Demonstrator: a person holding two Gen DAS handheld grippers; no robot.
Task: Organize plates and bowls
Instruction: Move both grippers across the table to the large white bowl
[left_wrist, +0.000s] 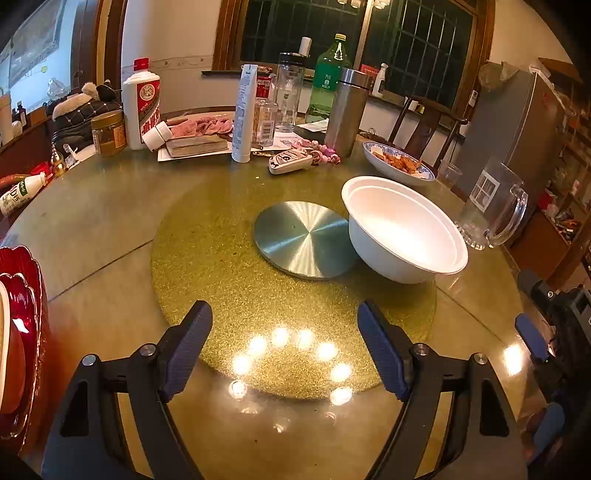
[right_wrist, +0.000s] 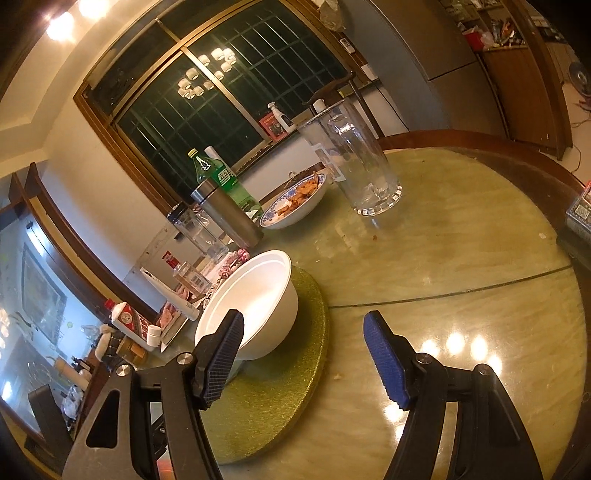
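Resting alone, one white bowl (left_wrist: 404, 229)

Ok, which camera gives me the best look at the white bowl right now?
The left wrist view: the white bowl shows whole and unobstructed, tilted with one edge on the metal disc. In the right wrist view the bowl is closer, but a finger of the open right gripper covers its near side.
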